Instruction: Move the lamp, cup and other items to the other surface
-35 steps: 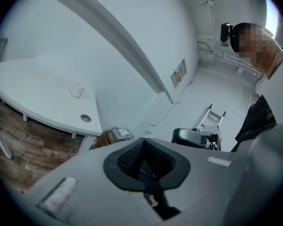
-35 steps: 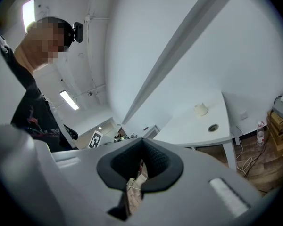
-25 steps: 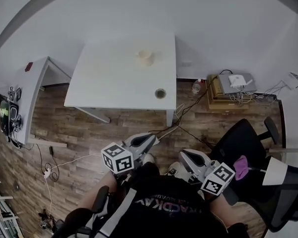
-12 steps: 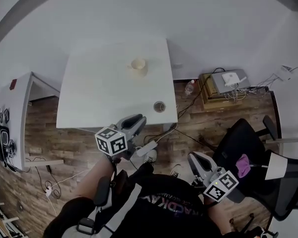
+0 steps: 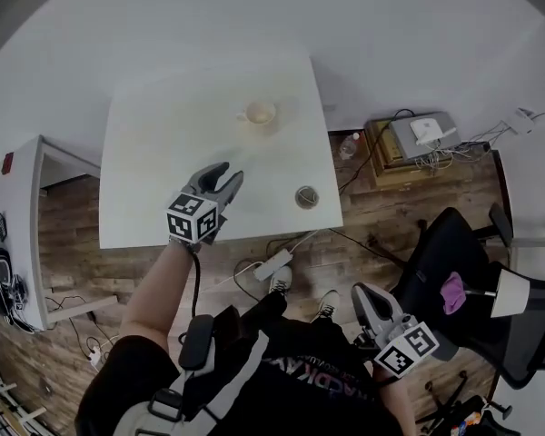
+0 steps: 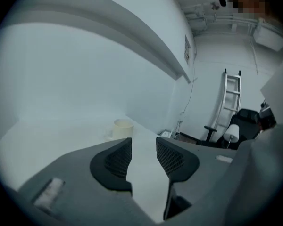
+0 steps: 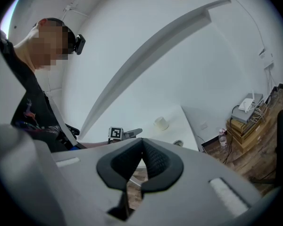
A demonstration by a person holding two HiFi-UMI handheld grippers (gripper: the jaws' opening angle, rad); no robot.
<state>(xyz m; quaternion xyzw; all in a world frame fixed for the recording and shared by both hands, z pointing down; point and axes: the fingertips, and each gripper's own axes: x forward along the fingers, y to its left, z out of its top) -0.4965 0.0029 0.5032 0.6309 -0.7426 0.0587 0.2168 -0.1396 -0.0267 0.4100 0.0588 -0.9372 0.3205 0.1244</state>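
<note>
White tabletop [image 5: 154, 143] fills the middle of the room, and the cup [image 5: 260, 113] stands alone near its far edge, ahead of the left gripper [image 5: 229, 174], whose jaws have just been opening and stand spread with only bare table between them. It should line up so the cup's body sits squarely between the jaws before closing; the right gripper [image 5: 370, 294] hangs low, jaws pressed together, empty.

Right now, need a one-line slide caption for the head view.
Left tool, jaws just opened and empty, reaches over white rectangular table toward cream handled cup; right tool shut, held low.
</note>
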